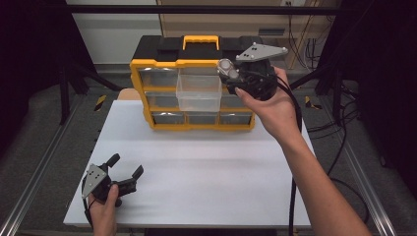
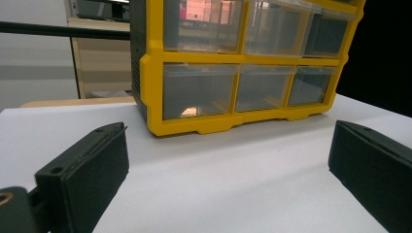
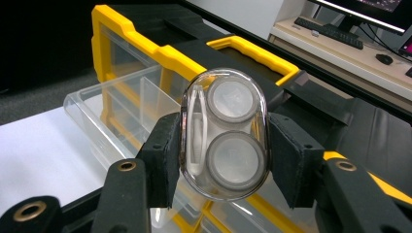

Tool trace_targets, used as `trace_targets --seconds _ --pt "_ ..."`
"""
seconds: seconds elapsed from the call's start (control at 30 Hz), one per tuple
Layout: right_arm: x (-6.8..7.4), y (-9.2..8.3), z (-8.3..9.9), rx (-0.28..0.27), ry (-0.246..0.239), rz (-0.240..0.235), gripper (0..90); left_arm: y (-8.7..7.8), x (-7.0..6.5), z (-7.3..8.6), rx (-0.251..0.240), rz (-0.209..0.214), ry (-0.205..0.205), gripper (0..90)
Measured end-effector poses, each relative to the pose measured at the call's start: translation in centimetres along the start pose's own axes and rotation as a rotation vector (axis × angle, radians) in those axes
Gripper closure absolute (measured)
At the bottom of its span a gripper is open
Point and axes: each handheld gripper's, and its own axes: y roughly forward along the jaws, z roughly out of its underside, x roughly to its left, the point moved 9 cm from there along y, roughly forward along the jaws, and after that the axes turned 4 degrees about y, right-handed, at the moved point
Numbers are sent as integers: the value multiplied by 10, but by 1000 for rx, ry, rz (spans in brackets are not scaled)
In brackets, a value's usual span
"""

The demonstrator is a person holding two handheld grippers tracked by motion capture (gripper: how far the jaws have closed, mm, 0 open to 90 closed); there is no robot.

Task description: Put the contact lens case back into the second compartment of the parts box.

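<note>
A clear oval case point(image 3: 224, 131) with two round grey lids inside is pinched between the black pads of my right gripper point(image 3: 226, 155), which is shut on it. In the high view the right gripper point(image 1: 228, 72) holds the case point(image 1: 225, 65) in the air, just above the right rear corner of a clear drawer point(image 1: 199, 93) pulled out of the yellow and black organizer point(image 1: 142, 64). That drawer point(image 3: 116, 111) looks empty, with a divider across it. My left gripper point(image 1: 126, 166) rests on the white table point(image 1: 206, 167) at the front left, open and holding nothing point(image 2: 228, 143).
The organizer point(image 2: 155, 87) stands at the table's back edge, its other clear drawers pushed in and a yellow handle point(image 1: 200, 39) on top. Black frame posts and cables lie on the floor at both sides. A desk with a keyboard point(image 3: 330, 31) stands behind.
</note>
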Motion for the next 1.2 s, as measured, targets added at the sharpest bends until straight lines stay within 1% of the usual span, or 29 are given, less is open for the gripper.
trace_targets --seconds 0.27,0.6,1.2 --pt "8 6 -5 -3 -5 -13 490 0 0 0 0 1 0 8" --pt "14 12 -12 -7 -9 -25 490 0 0 0 0 2 0 8" --pt "25 22 -16 -4 -8 -43 490 0 1 0 -2 0 0 8"
